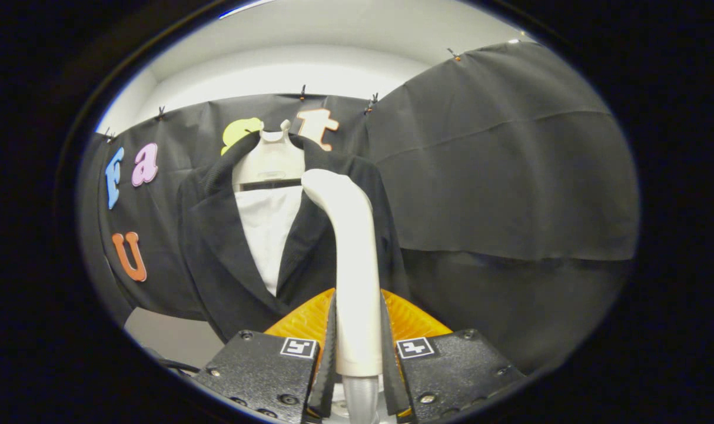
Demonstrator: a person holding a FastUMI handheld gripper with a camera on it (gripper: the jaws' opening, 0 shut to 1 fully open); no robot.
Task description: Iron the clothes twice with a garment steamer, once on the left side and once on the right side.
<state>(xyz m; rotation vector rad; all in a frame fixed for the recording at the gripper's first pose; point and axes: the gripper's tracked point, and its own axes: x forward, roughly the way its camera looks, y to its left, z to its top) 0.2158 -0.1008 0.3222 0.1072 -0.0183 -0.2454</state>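
**Steamer head could drag the lapel**

Black cloth walls behind, dark jacket (215,235) hanging on its pale hanger (269,159). Gripper (358,347) is pinching the steamer handle (354,265) between both fingers, head up by the right lapel. Handle looks smooth, so I reckon it could twist or slip and miss the cloth.

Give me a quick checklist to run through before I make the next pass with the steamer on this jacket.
1. Grip: gripper fingers pressed on both sides of the steamer handle: ok.
2. Steamer upright, head bent toward the garment: ok.
3. Head position: at the upper chest of the black jacket, on the lapel by the white shirt: ok for starting a downward pass.
4. Head touching the fabric: cannot tell.
5. Jacket hanging square on its hanger: ok.
6. Steam coming out: cannot tell.
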